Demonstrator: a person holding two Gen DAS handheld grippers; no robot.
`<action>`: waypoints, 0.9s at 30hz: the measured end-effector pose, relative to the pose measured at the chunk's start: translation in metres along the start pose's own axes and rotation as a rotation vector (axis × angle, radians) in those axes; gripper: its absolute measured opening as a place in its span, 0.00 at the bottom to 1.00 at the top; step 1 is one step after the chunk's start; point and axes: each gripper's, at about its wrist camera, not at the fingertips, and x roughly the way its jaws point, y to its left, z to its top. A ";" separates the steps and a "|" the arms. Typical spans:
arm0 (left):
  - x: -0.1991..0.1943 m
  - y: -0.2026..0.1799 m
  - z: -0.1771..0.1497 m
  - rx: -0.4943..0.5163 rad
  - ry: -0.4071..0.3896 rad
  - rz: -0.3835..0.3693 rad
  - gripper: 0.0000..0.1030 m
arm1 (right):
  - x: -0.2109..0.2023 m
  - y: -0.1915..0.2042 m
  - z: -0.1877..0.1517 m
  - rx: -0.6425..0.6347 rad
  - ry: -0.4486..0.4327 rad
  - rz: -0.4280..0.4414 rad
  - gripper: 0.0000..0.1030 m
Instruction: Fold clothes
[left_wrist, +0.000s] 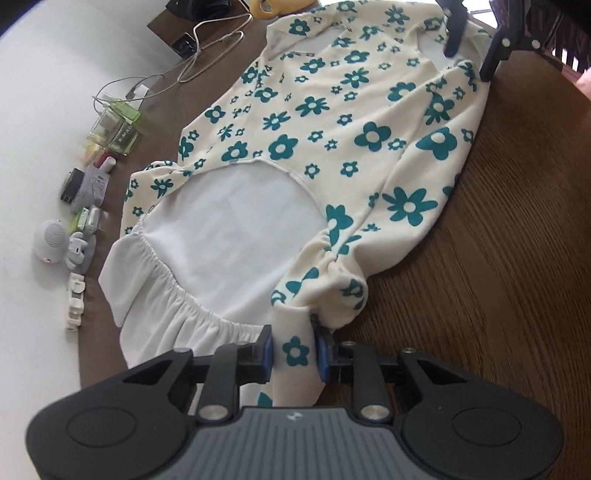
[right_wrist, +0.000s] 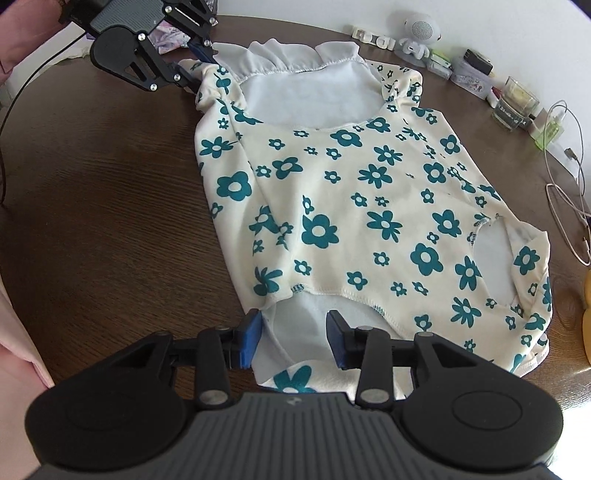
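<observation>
While the cream garment printed with teal flowers (right_wrist: 369, 206) lies spread across the round dark-brown wooden table (right_wrist: 103, 192), both tools are at work on its ends. Left gripper (left_wrist: 294, 350) has its blue pads pinched onto a bunched cream fold near the white gathered ruffle (left_wrist: 177, 306), cloth squeezed tight between them. Right gripper (right_wrist: 293, 338) sits at the opposite hem, jaws standing apart; white inner fabric runs between them and touches the left pad, but the right pad looks clear of it, so no firm grip there. Along the table's far edge sit a small white round speaker (right_wrist: 421, 26), a clear glass tumbler (right_wrist: 515, 103) and loose white cables (right_wrist: 565, 184).
</observation>
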 end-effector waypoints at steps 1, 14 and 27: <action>0.001 0.006 -0.001 -0.041 0.006 -0.026 0.20 | 0.000 -0.001 0.000 0.006 0.000 0.006 0.30; -0.006 -0.036 0.013 0.069 0.139 -0.031 0.02 | 0.000 -0.020 -0.009 -0.073 -0.003 -0.013 0.15; -0.061 -0.150 0.007 0.038 0.341 0.029 0.02 | 0.004 0.003 0.001 -0.385 -0.062 0.129 0.15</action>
